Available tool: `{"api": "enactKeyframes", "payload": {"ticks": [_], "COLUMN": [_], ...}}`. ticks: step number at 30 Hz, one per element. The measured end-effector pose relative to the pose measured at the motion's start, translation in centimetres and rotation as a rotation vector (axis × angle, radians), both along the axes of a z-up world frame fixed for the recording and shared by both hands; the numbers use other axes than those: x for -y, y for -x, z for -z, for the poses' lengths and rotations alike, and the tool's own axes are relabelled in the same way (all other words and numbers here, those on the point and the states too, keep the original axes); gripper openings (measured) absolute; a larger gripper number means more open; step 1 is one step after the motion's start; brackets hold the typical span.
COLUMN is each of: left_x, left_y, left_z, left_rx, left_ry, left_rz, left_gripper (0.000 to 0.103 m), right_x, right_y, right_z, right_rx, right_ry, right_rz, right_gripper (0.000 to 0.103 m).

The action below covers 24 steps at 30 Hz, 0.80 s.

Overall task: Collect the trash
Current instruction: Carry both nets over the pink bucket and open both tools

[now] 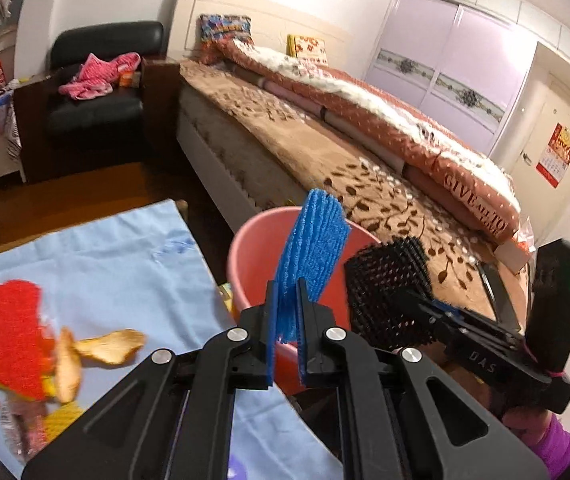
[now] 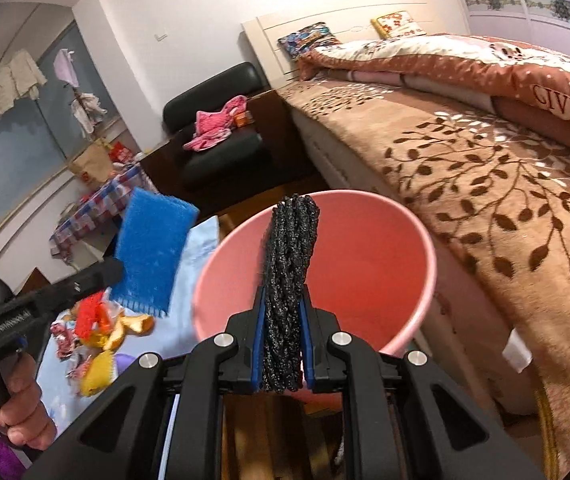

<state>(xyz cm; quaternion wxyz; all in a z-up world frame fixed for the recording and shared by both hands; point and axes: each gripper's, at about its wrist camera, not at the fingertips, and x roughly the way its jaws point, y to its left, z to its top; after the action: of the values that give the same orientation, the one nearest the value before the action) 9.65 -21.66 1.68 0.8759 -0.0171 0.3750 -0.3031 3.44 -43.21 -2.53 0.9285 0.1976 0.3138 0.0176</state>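
Note:
My left gripper point(image 1: 287, 312) is shut on a blue foam net point(image 1: 313, 252) and holds it upright at the near rim of the pink bucket point(image 1: 257, 252). My right gripper point(image 2: 283, 320) is shut on a black foam net point(image 2: 289, 272) and holds it over the pink bucket point(image 2: 365, 264). The black net point(image 1: 389, 288) also shows in the left wrist view, right of the bucket. The blue net point(image 2: 151, 252) shows in the right wrist view, left of the bucket. More trash lies on a light blue cloth point(image 1: 105, 256): a red foam net point(image 1: 19, 336), orange peels point(image 1: 113, 346) and wrappers.
A bed with a brown leaf-pattern blanket point(image 2: 485, 184) stands right behind the bucket. A black armchair point(image 1: 97, 92) with pink clothes stands at the back. A checked table point(image 2: 101, 208) is at the far left. The floor is dark wood.

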Motion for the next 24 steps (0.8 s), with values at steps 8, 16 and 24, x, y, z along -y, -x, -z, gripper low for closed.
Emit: {"api": "enactKeyframes", "payload": {"ticks": [8,16,24], "left_x": [1.7,1.4,0.8], "left_y": [-0.6,-1.2,-0.7], "left_z": [2.4,3.5,3.3], "left_rx": [-0.060,-0.117,-0.107], "left_ry": [-0.027,-0.030,-0.018], "left_rz": [0.009,-0.032,-0.042], "left_gripper": [0.008,0.035,0.042], "right_x": [0.9,0.3,-0.2], "right_y": [-1.1,-1.1,-1.0], "right_z": [1.9,2.6,2.7], "right_rx": [-0.030,-0.043,-0.042], "right_ry": [0.005,0.022,0.044], "right_rz": [0.006,-0.006,-0.007], "right_gripper": [0.014,0.016,0.037]}}
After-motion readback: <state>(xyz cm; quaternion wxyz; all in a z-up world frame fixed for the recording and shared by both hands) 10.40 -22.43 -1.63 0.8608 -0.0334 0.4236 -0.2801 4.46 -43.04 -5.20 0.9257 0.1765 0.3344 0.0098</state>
